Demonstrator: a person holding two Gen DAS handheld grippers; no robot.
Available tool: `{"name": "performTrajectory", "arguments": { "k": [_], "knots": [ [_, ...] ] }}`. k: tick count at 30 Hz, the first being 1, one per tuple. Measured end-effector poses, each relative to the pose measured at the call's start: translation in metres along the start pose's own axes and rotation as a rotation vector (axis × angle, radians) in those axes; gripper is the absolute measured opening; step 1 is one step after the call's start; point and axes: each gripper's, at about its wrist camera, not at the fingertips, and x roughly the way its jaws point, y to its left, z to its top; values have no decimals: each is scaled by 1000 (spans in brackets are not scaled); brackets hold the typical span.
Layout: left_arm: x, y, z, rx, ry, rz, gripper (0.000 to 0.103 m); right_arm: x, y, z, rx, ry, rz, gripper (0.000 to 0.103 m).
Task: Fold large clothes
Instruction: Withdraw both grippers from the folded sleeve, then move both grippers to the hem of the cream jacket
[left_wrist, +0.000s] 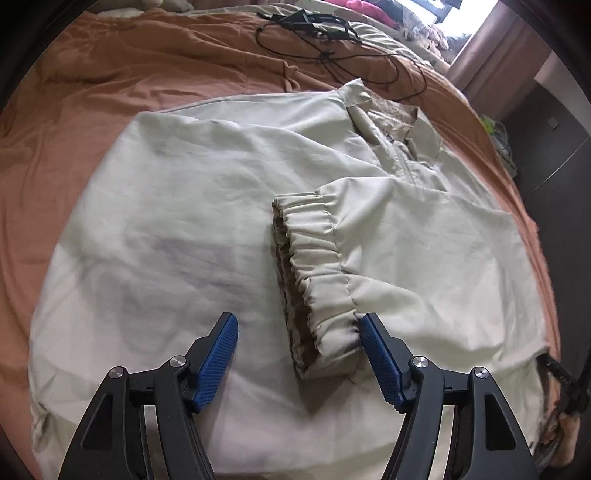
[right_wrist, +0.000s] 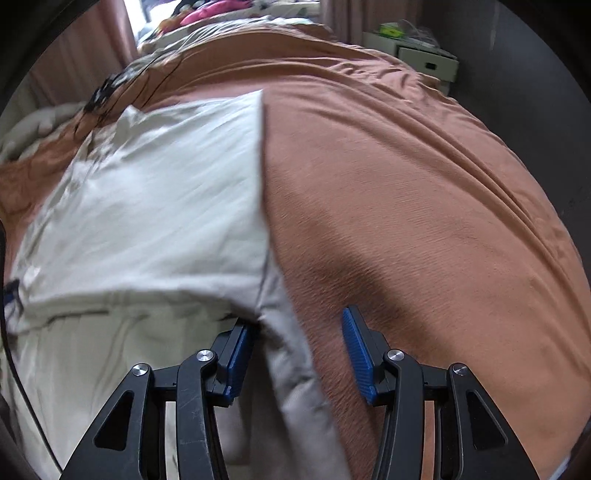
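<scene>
Beige jacket (left_wrist: 207, 206) — one — rust bedspread (left_wrist: 92, 85)

jacket (left_wrist: 177, 229): thin cloth, pale, smooth, a little shiny, with soft creases
cuff (left_wrist: 317, 273): same cloth, bunched into small ridges; the inside is brown and looks rougher
sheet (right_wrist: 424, 206): orange-brown cloth, matt, with fine lines in the weave and long wrinkles
left gripper (left_wrist: 297, 338): black plastic arms, a bit glossy; blue pads with a bumpy grid; round shiny metal pins
right gripper (right_wrist: 295, 334): black plastic with light scratches; blue ribbed pads; shiny metal pins
cable (left_wrist: 332, 55): thin, black, smooth
</scene>
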Motion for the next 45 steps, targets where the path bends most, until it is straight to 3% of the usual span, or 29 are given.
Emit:
{"name": "performTrajectory", "arguments": {
  "k": [2, 4, 5, 8, 12, 16, 18, 20, 22, 23, 31, 45],
  "knots": [
    [-1, -4, -1, 3, -15, -21, 63, 2, -6, 2, 25, -5, 5, 48],
    [-1, -9, -3, 20, -6, -37, 33, 3, -9, 3, 38, -15, 10, 48],
    [0, -12, -7, 25, 16, -54, 24, 3, -10, 2, 43, -19, 9, 48],
    [-3, -18, -14, 45, 16, -31, 15, 3, -14, 1, 68, -29, 8, 48],
    [-11, -18, -21, 66, 14, -25, 13, 0, -13, -1, 63, -10, -11, 48],
    [-31, -17, -24, 76, 19, -8, 13, -18, -10, -10, 34, 3, 17, 51],
    [-45, -16, -29, 91, 15, -3, 20, -30, -11, -15, 28, -3, 35, 51],
    [-61, -13, -35, 90, -3, 2, 51, -44, -13, -23, 20, -14, 44, 59],
    [-81, -7, -45, 84, -39, 8, 67, -57, -15, -31, 14, -25, 48, 61],
    [-91, -4, -50, 82, -55, 11, 70, -64, -16, -35, 14, -28, 53, 61],
    [-158, 29, -98, 22, -88, 21, 70, -113, -21, -74, 12, -40, 99, 62],
    [-269, 84, -211, -73, -182, 32, 71, -190, -47, -156, 25, -101, 163, 65]
  ]
}}
